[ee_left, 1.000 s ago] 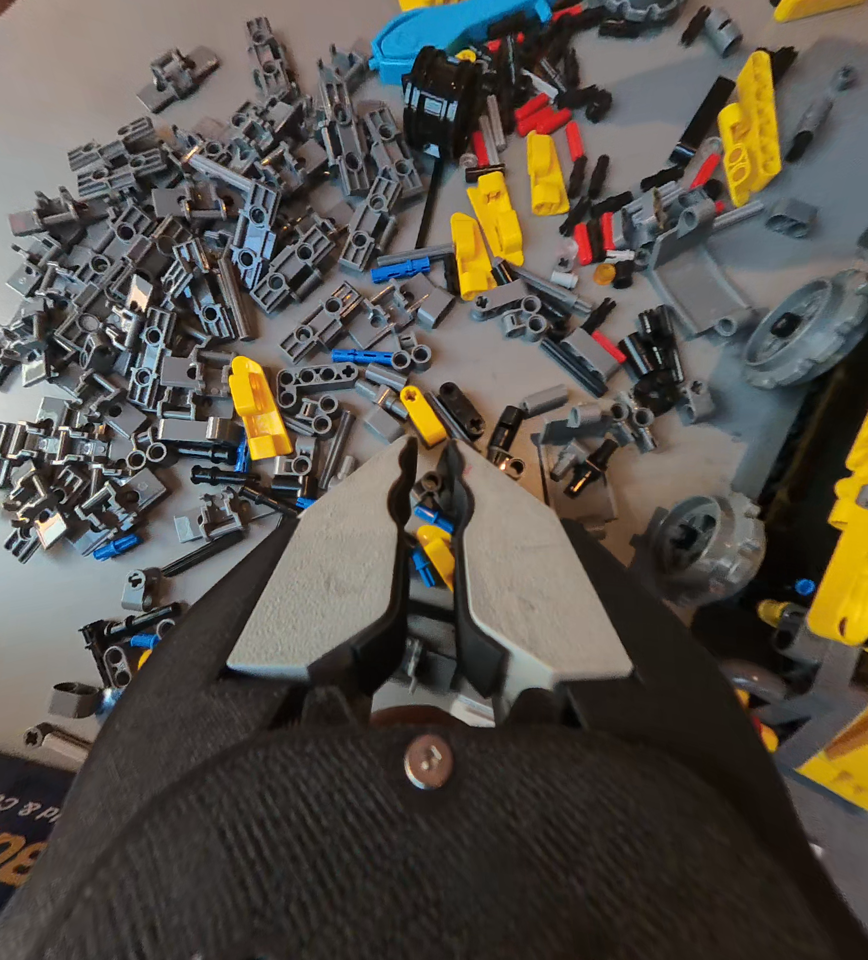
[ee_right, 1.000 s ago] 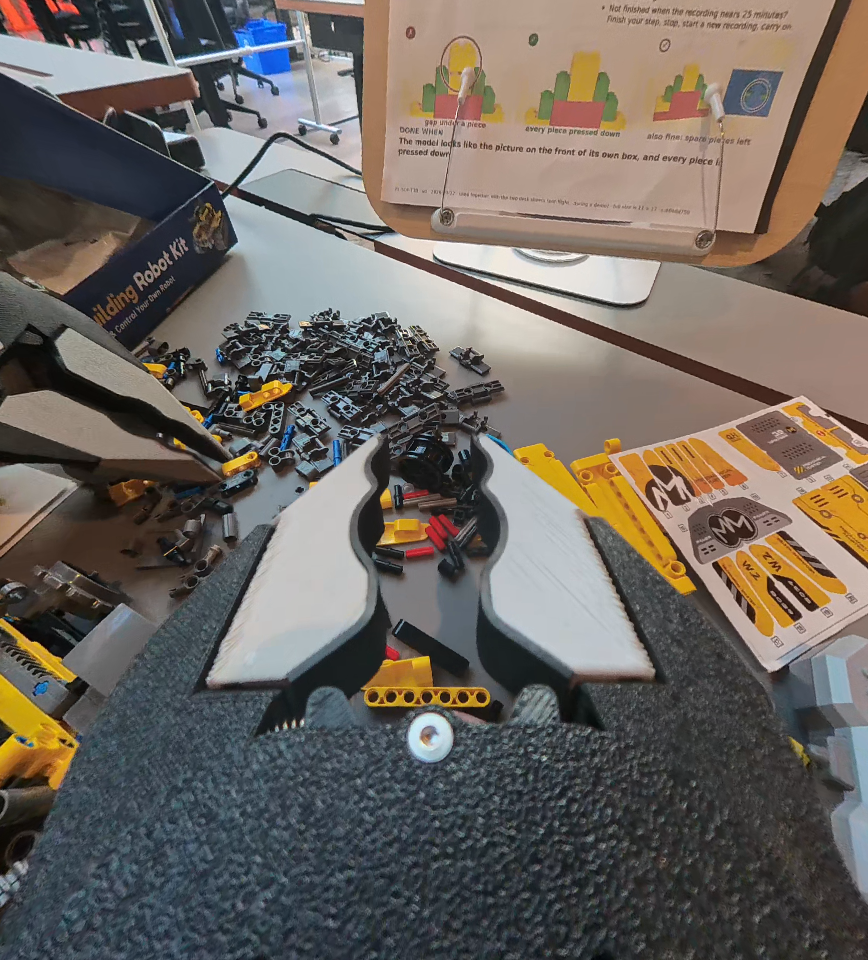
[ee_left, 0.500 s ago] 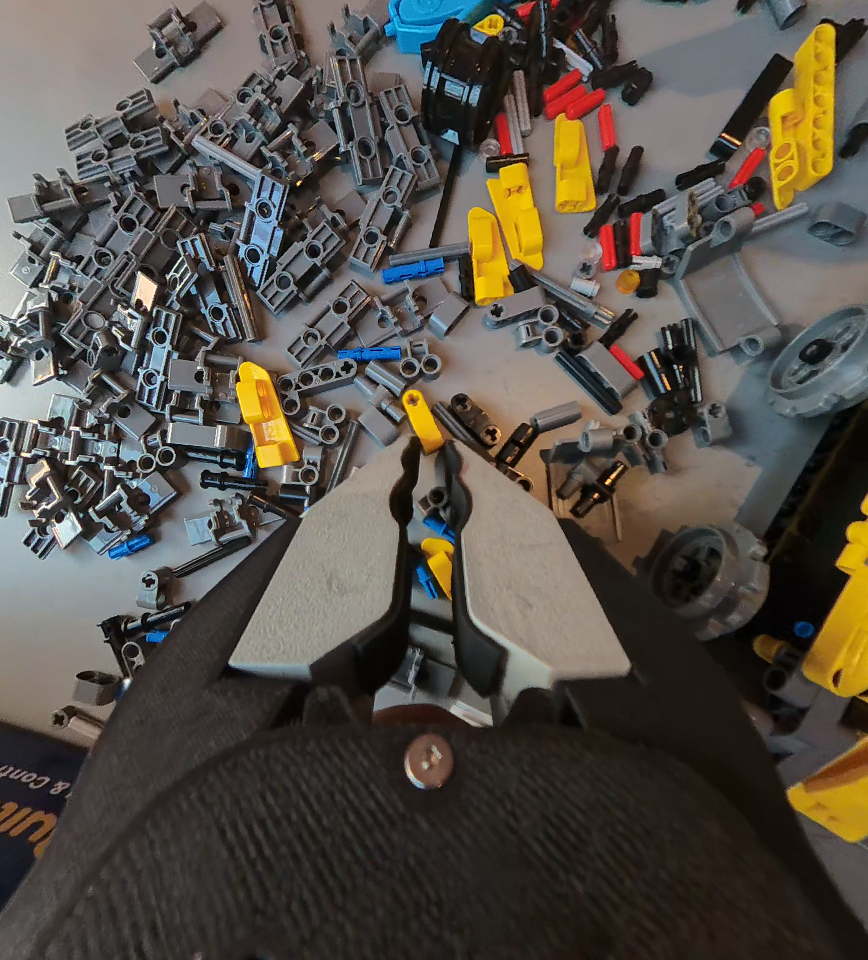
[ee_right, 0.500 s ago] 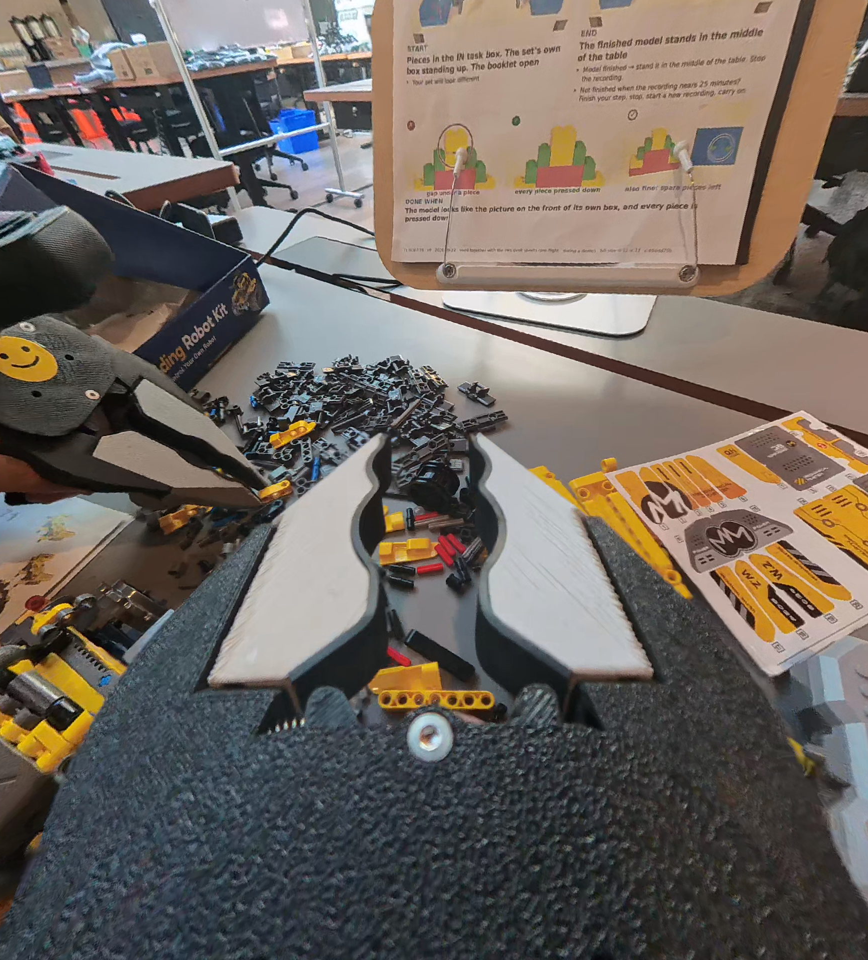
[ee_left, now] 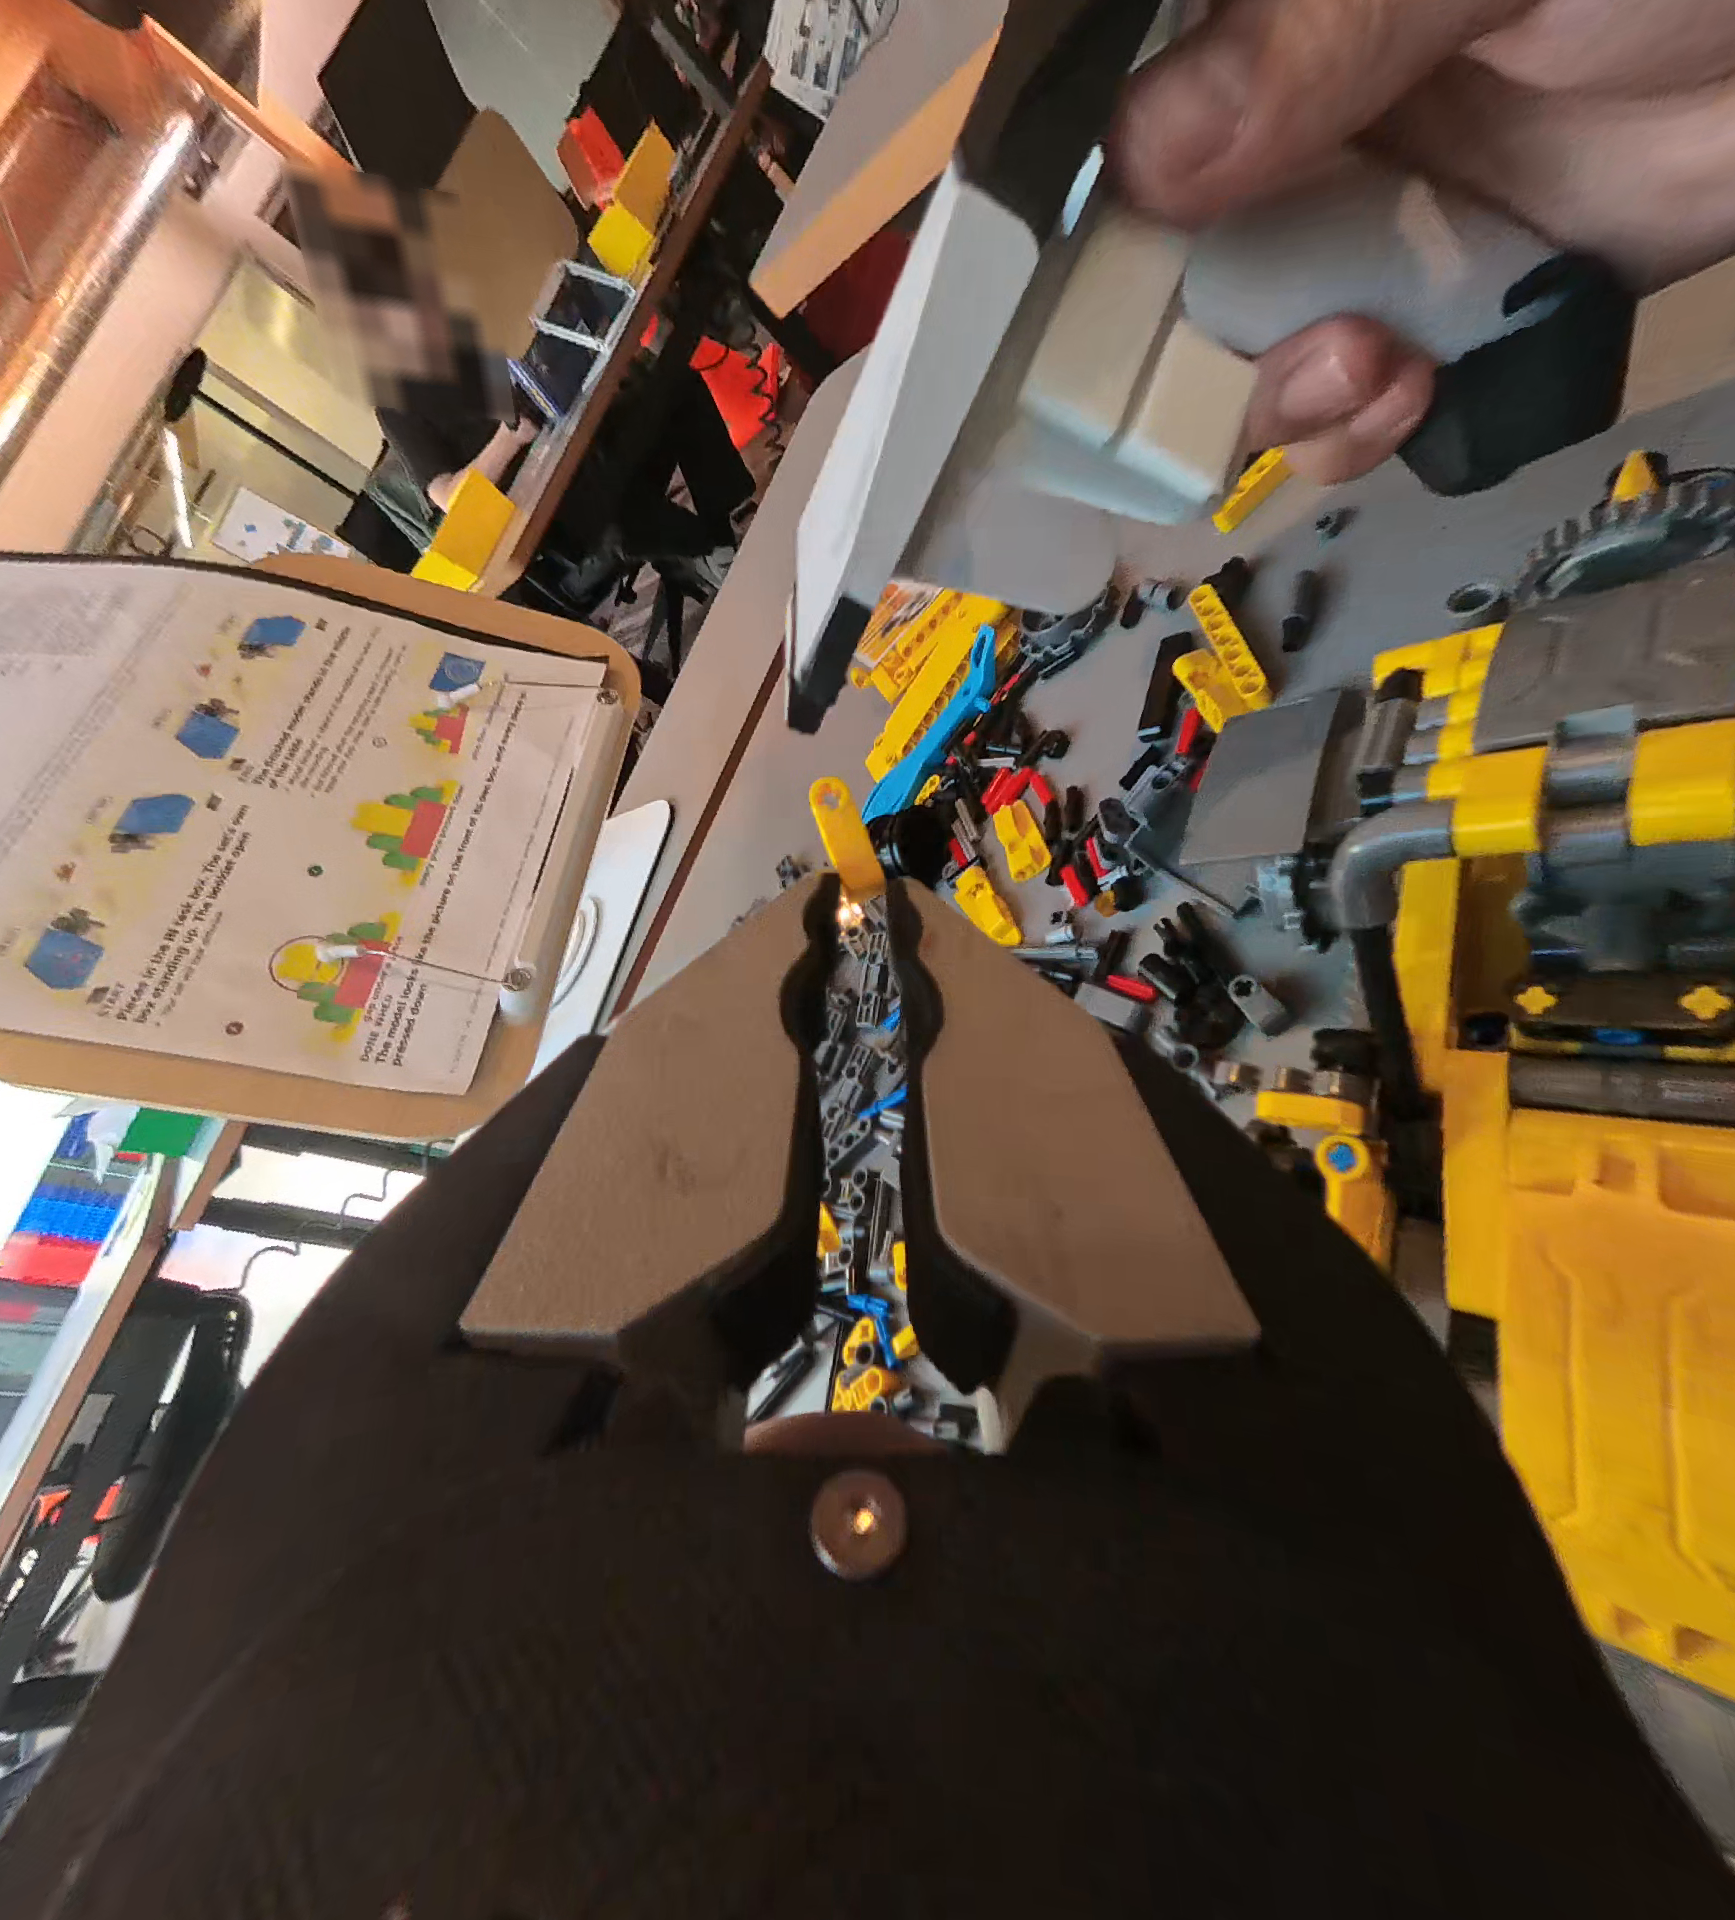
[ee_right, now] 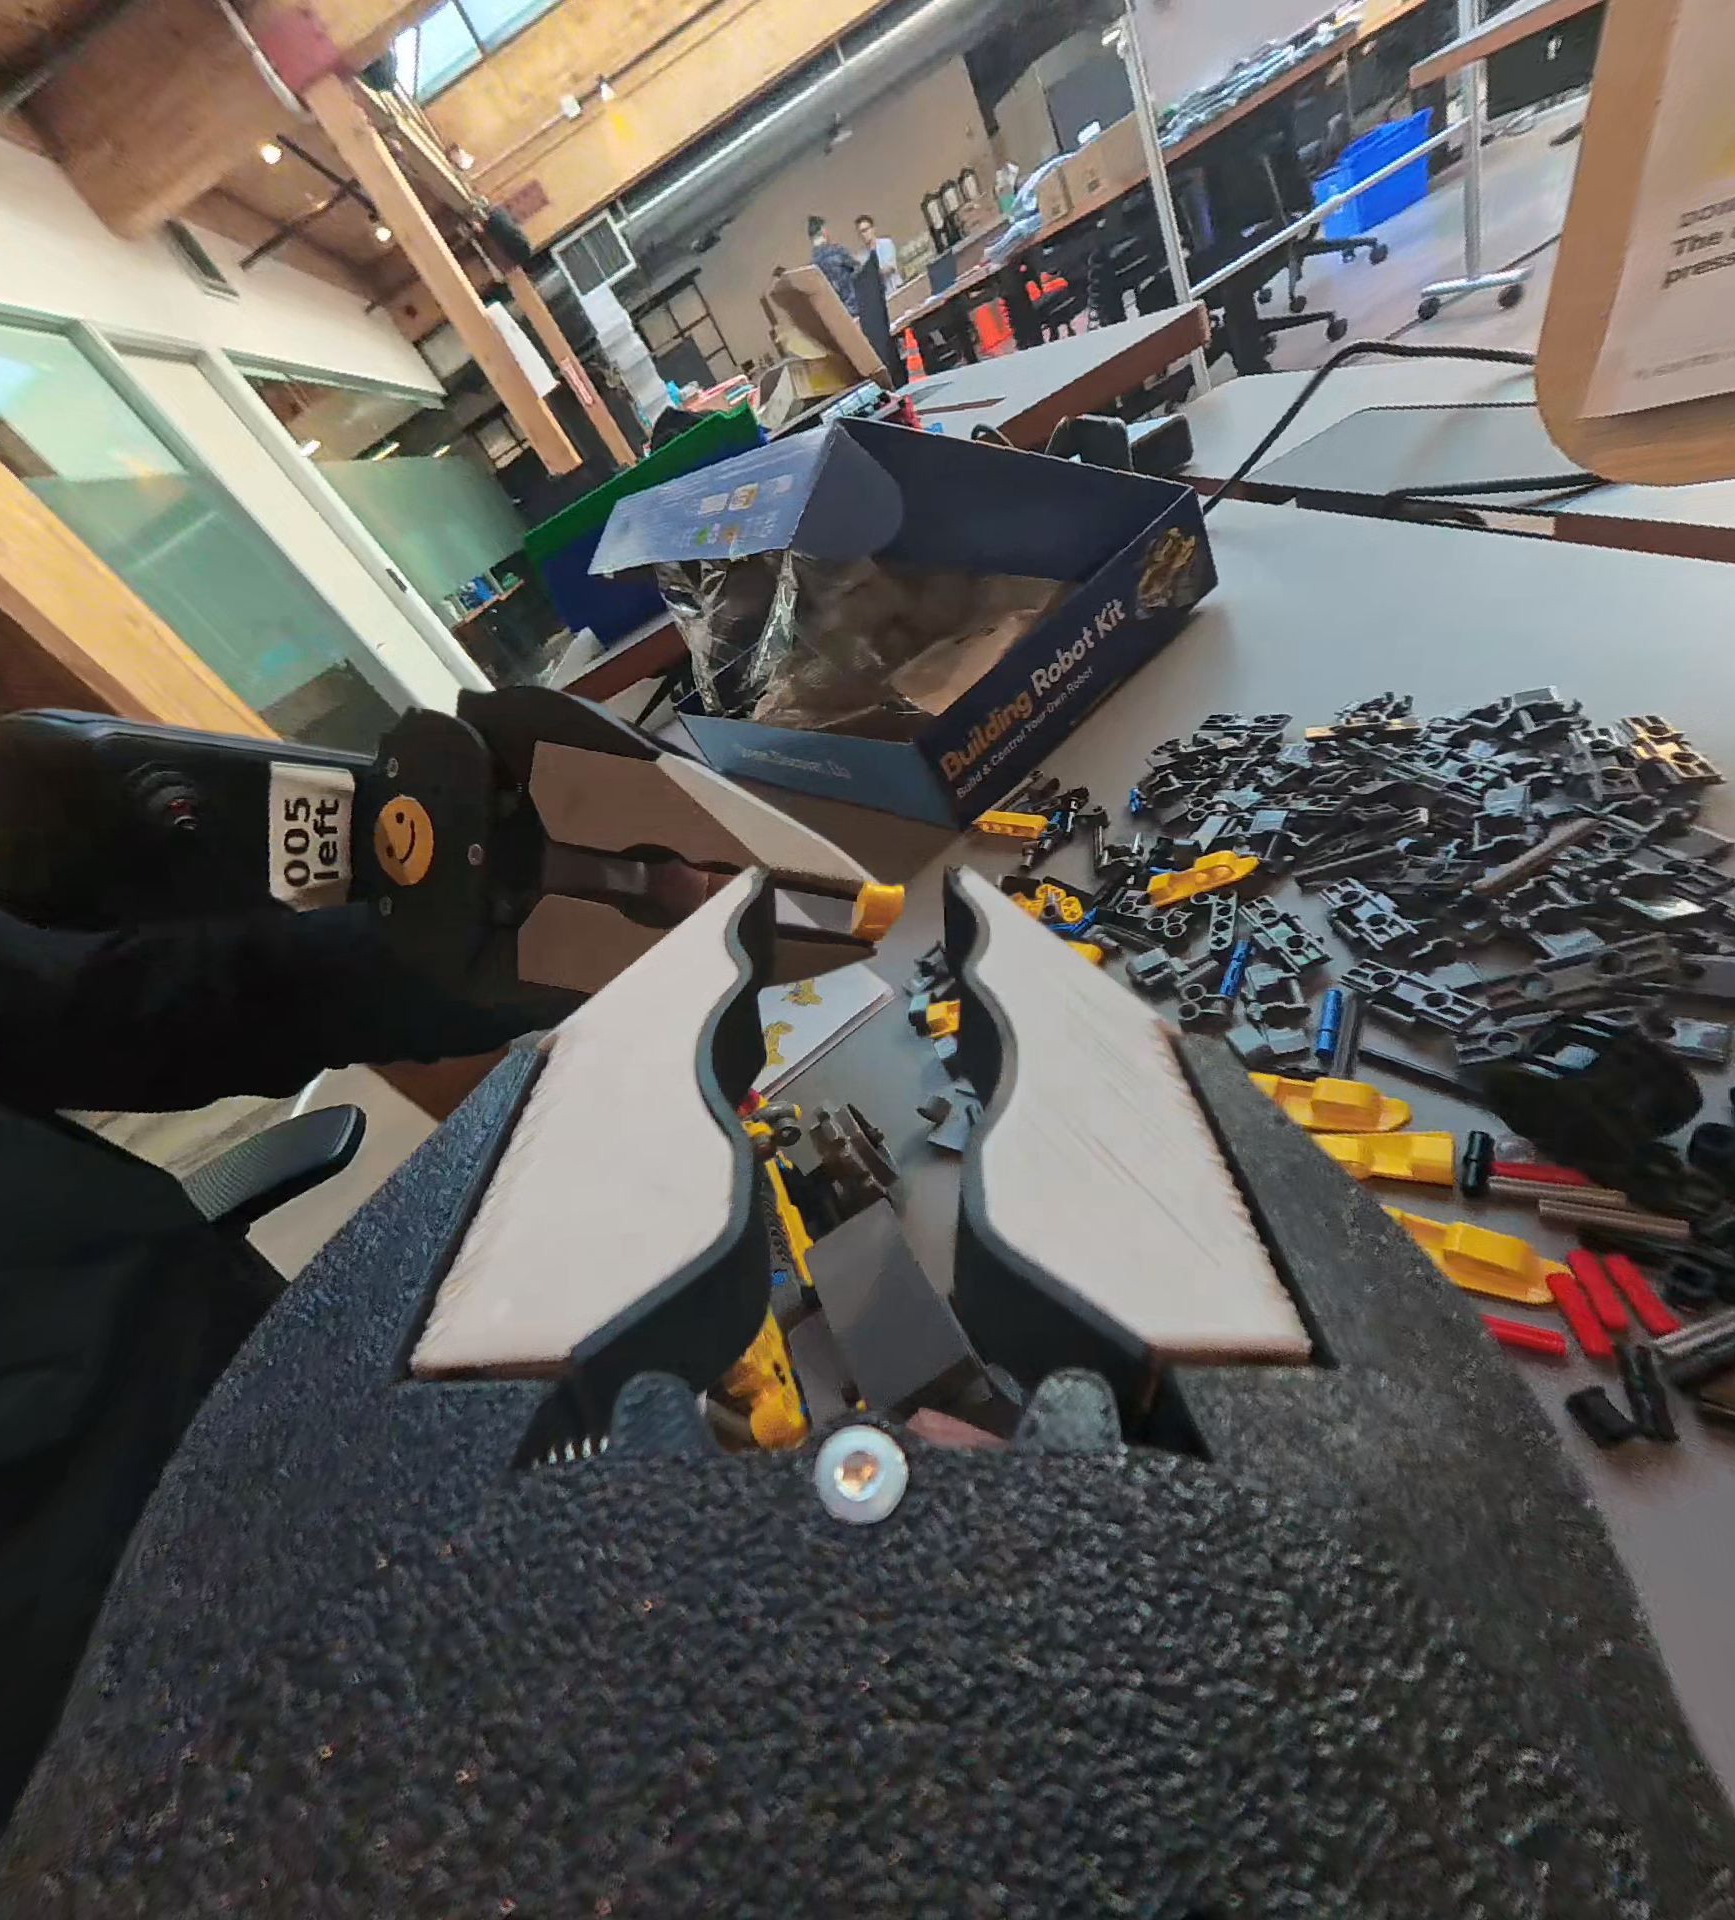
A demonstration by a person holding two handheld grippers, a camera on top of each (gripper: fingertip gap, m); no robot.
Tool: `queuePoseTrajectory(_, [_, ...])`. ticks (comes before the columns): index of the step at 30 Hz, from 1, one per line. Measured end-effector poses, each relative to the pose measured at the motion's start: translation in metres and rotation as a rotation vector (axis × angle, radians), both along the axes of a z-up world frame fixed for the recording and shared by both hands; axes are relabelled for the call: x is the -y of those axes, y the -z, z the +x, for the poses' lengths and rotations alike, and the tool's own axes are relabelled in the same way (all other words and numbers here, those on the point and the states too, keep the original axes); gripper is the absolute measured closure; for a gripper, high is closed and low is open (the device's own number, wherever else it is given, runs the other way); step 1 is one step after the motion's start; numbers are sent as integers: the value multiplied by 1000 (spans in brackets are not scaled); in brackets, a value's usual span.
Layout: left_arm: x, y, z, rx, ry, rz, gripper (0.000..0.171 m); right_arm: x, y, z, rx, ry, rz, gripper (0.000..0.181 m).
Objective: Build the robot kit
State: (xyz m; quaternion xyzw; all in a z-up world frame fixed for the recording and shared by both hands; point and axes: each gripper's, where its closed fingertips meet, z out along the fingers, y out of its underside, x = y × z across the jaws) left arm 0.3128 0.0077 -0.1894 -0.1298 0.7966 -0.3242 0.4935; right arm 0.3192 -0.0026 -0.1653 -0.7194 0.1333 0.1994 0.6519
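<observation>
My left gripper (ee_left: pixel 858 891) is shut on a small yellow piece (ee_left: pixel 842 836) that sticks out past its tips, held up above the table. In the right wrist view the left gripper (ee_right: pixel 832 902) comes in from the left with the yellow piece (ee_right: pixel 878 906) at its tips. My right gripper (ee_right: pixel 858 894) is open and empty, and the yellow piece sits level with the gap between its fingertips. A hand holds the right gripper, whose pale finger (ee_left: pixel 894 447) shows at the top of the left wrist view.
A half-built yellow and grey model (ee_left: pixel 1621 1039) stands on the grey table (ee_right: pixel 1465 623). Loose grey, black, red and yellow pieces (ee_right: pixel 1465 831) spread to the right. An open dark blue box (ee_right: pixel 1050 665) stands behind. An instruction sheet on a stand (ee_left: pixel 250 810) is at the back. The tips of both grippers are at nearly the same place.
My left gripper has risen from the pile with the yellow piece and tilted up and over. My right gripper has swung left towards it and stays open.
</observation>
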Motion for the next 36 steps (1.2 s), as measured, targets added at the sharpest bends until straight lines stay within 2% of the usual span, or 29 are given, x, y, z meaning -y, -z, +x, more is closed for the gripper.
queuePoseTrajectory(4, [6, -3, -1, 6, 7, -25, 167, -3, 9, -2, 6, -8, -47, 156])
queuePoseTrajectory(8, [10, -1, -1, 1, 14, -43, 167, -4, 12, -5, 10, -23, -61, 175])
queuePoseTrajectory(12, [11, 3, -1, -38, 15, -82, 170, -3, 14, -3, 34, -8, -79, 176])
queuePoseTrajectory(15, [9, 19, -3, -207, 13, -168, 139, 5, 11, 10, 72, 67, -94, 176])
queuePoseTrajectory(19, [-15, 12, 1, -188, 4, -337, 151, 45, -17, 40, 214, 287, -56, 176])
queuePoseTrajectory(22, [-29, 12, 4, -209, 20, -391, 150, 103, -45, 51, 239, 507, 5, 177])
queuePoseTrajectory(24, [-39, 21, 10, -273, -30, -405, 145, 143, -57, 38, 298, 552, -39, 177])
queuePoseTrajectory(26, [-45, 23, 14, -304, -91, -422, 142, 184, -41, 29, 319, 603, -215, 176])
queuePoseTrajectory(29, [-46, 22, 15, -312, -116, -426, 142, 233, 4, 15, 244, 666, -407, 176])
queuePoseTrajectory(32, [-46, 24, 16, -316, -132, -425, 144, 248, 48, -11, 99, 664, -459, 176])
queuePoseTrajectory(36, [-47, 31, 18, -347, -150, -429, 143, 266, 102, -25, 89, 707, -668, 176])
